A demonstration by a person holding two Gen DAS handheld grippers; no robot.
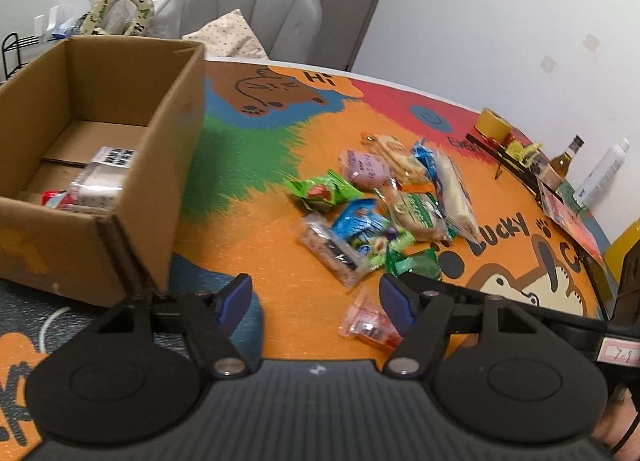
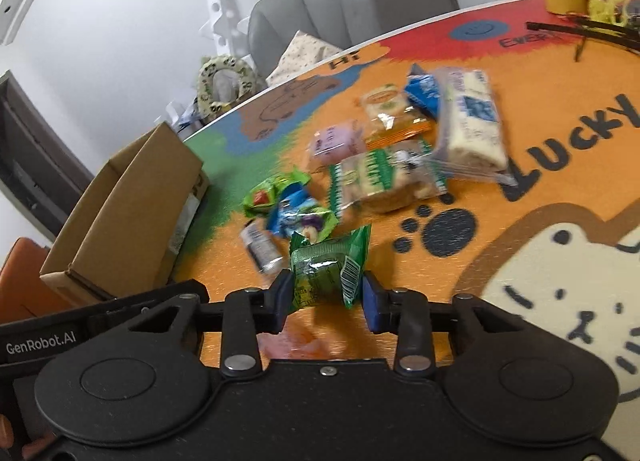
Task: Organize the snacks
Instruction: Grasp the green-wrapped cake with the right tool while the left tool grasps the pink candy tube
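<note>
Pinching a crinkly green foil packet [image 2: 326, 273], the right gripper [image 2: 326, 295]; left gripper [image 1: 316, 301] spread, empty

My left-hand camera sits just behind my left gripper [image 1: 316, 297] and looks forward and down across the cartoon table mat [image 1: 280, 221], close to it, with the cardboard box [image 1: 132, 197] hard on its left. My right-hand camera rides behind my right gripper [image 2: 325, 297], tilted down likewise but rolled, so the table edge slants. Both views share the snack pile [image 1: 384, 197], the box, the grey chair [image 2: 316, 5] and the yellow tape roll [image 1: 493, 122].
</note>
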